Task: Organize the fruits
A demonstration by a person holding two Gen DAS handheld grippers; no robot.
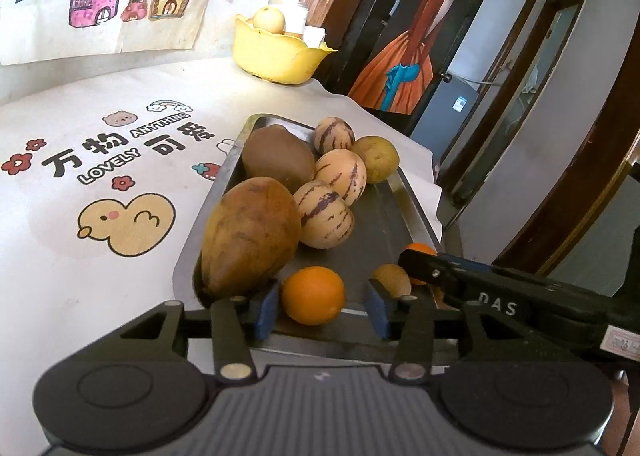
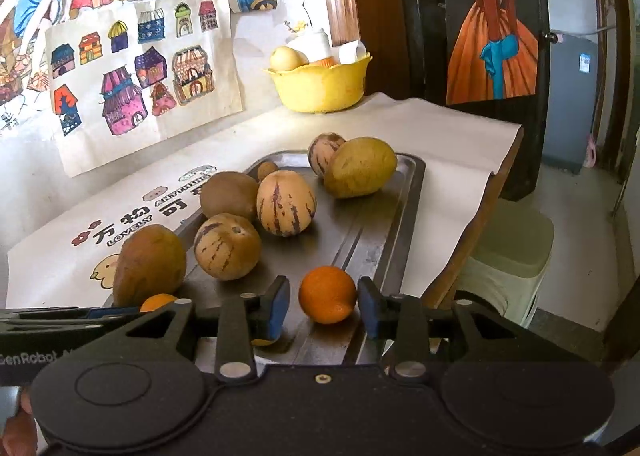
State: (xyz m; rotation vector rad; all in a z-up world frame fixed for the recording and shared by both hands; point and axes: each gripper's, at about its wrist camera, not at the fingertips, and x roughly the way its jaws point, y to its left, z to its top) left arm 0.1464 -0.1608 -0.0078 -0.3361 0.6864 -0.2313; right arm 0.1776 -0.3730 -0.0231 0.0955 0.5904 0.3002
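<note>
A metal tray holds several fruits: brown mangoes, striped pepino melons, a yellow-green fruit and oranges. My left gripper is open, its blue pads on either side of an orange at the tray's near edge. My right gripper is open around a second orange, apart from it. The right gripper's finger also shows in the left wrist view, next to a small brown fruit.
A yellow bowl with a pale fruit and white containers stands at the table's back. The table edge drops off right of the tray, with a pale bin below. Drawings hang on the wall.
</note>
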